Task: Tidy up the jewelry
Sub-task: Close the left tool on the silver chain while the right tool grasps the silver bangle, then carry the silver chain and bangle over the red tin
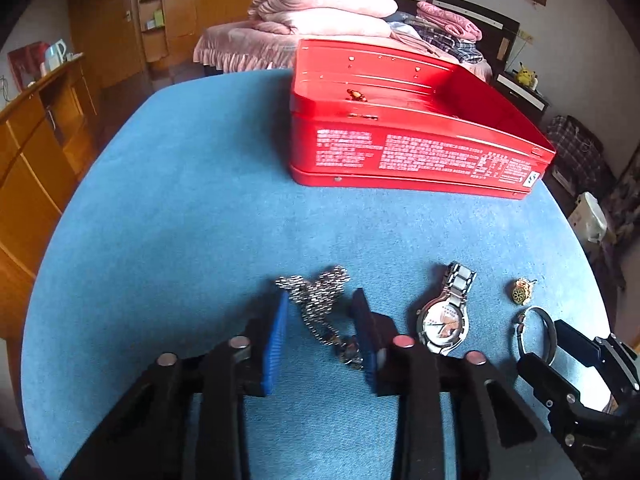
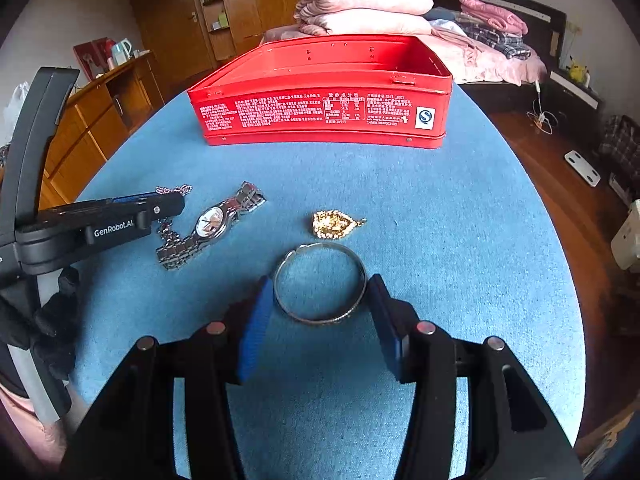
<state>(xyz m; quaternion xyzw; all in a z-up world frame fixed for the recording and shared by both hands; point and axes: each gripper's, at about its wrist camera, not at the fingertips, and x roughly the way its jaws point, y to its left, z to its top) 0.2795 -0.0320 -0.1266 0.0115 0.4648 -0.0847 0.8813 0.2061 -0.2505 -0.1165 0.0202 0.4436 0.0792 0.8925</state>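
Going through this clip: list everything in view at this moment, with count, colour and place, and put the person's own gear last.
Table: one, blue cloth top, under everything.
Tin box: one, red, open, at the far side of the table; a small gold piece lies inside in the left wrist view.
Chain necklace: one, silver, between the left fingers.
Wristwatch: one, silver with a pale face, right of the necklace.
Pendant: one, gold, beyond the bangle.
Bangle: one, silver, between the right fingers.
Bed with folded bedding: pink, behind the table.
Cabinets: brown wood, far left.
Left gripper: black, blue pads, open around the necklace.
Right gripper: black, blue pads, open around the bangle.
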